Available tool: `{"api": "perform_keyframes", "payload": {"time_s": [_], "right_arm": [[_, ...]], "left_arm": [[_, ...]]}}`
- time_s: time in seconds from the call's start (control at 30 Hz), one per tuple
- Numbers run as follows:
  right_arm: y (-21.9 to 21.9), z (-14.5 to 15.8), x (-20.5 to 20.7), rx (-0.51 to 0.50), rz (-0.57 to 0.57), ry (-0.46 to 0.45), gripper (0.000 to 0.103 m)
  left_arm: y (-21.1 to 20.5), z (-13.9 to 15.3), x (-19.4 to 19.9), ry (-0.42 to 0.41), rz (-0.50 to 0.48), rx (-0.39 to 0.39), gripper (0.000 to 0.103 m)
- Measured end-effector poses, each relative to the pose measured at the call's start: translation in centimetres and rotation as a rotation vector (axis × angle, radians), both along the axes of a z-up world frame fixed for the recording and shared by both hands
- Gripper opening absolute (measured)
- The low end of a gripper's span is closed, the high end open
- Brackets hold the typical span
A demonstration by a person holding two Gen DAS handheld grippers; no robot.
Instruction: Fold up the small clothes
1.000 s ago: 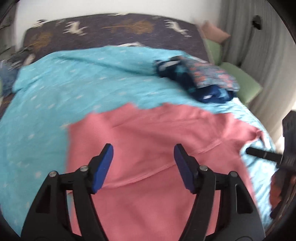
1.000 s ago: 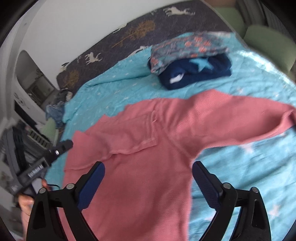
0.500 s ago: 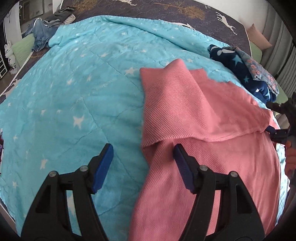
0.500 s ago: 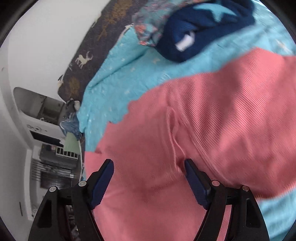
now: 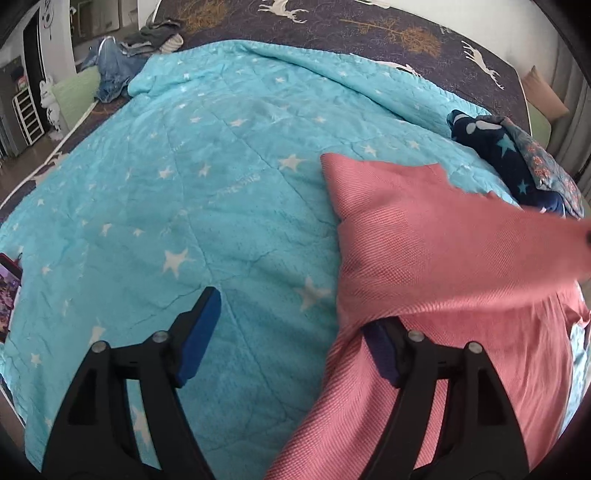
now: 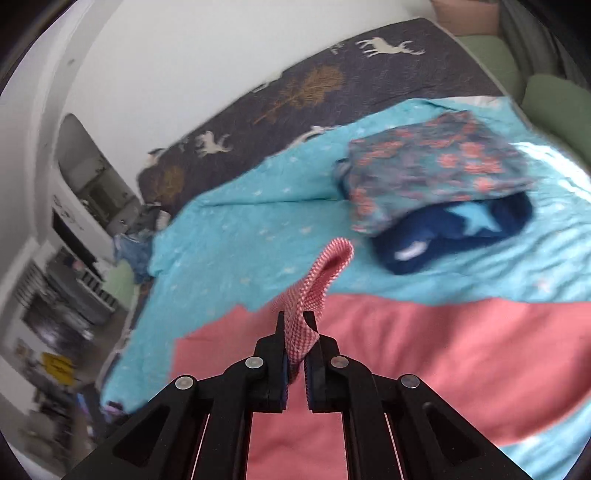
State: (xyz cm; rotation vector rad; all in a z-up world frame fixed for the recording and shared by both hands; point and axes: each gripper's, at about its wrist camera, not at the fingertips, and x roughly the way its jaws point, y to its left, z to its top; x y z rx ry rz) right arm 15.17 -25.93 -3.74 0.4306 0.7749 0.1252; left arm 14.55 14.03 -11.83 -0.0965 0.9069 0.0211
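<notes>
The bed (image 5: 406,33) has a dark cover with deer and trees, and a turquoise star quilt (image 5: 207,206) spread over it. On the quilt lie a pink sweater (image 5: 436,236) and, near it, a stack of 2 folded clothes (image 6: 436,184).

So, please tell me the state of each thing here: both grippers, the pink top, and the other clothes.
Right gripper: shut on a pinched fold of the pink top.
Left gripper: jaws opening, nothing gripped.
Pink top: partly folded, one part lifted.
Floral garment: folded, on top of the navy garment.
Navy garment: folded, on the blanket.
</notes>
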Motion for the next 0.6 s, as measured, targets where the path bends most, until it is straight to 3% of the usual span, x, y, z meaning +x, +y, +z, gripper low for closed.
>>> {"api": "perform_keyframes", "payload": {"time_s": [0.13, 0.23, 0.33, 0.43, 0.6], "right_arm": [[-2.0, -5.4, -0.7, 0.013, -0.032, 0.161, 0.008], [-3.3, -7.6, -2.1, 0.069, -0.041, 0.205, 0.012], [-3.7, -7.1, -2.8, 0.073, -0.049, 0.203, 0.016], [-4.0, -5.9, -3.3, 0.014, -0.087, 0.203, 0.02], [-4.2, -4.2, -4.7, -0.02, -0.116, 0.15, 0.023]], "left_arm": [[0.2, -0.2, 0.0, 0.012, -0.006, -0.004, 0.076], [0.7, 0.0, -0.2, 0.017, -0.005, -0.028, 0.076], [0.8, 0.5, -0.8, 0.005, -0.012, -0.022, 0.076], [1.1, 0.8, -1.3, -0.001, -0.013, -0.03, 0.076], [1.5, 1.8, -1.9, -0.01, -0.004, -0.061, 0.076]]}}
